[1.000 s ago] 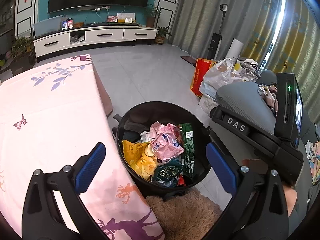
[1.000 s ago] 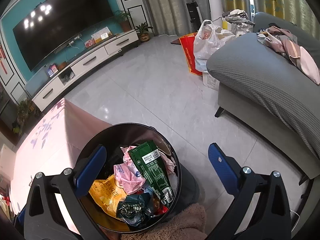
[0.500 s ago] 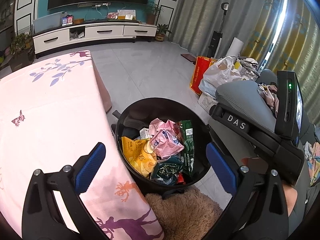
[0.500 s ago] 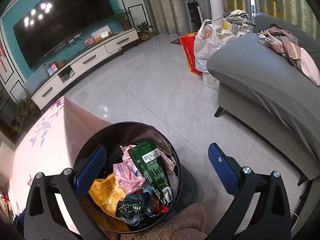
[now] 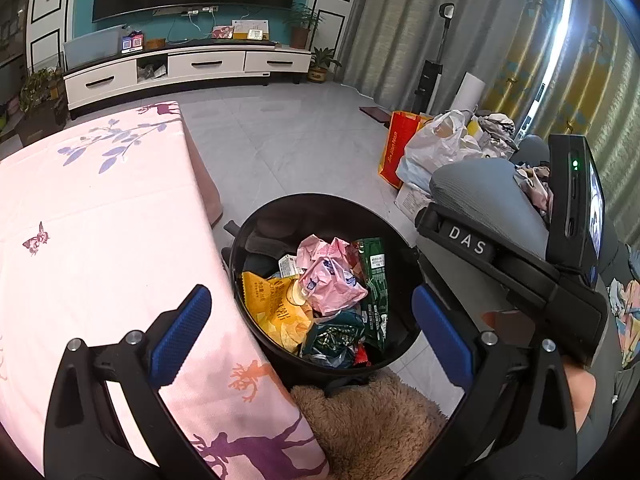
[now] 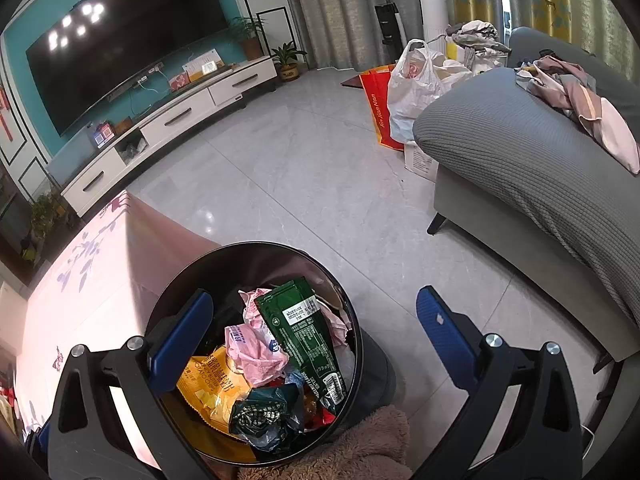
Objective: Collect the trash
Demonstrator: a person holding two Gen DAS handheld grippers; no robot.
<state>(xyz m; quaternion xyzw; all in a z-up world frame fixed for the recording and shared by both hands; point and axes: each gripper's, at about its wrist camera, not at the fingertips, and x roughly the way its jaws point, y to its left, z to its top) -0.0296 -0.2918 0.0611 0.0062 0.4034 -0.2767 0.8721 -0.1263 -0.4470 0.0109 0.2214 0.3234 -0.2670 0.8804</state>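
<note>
Bright daylight through the curtains (image 5: pixel 560 52), television (image 6: pixel 120 36) glare, strong fisheye edge warping.

Table: a table (image 5: pixel 100 240) under a pink cloth printed with leaves, a butterfly and deer, its top bare.
Floor: pale grey tiled floor (image 6: pixel 304 184).
On the floor: a black bin (image 5: pixel 280 216) just beside the table's edge, a brown fluffy mat (image 5: pixel 372 420) touching the bin, a grey sofa (image 6: pixel 520 168), a red bag (image 6: pixel 376 100) and a white plastic bag (image 6: pixel 412 88) beside the sofa.

Both black-framed grippers carry blue textured pads (image 5: pixel 180 334), silver screws and "DAS" lettering.
</note>
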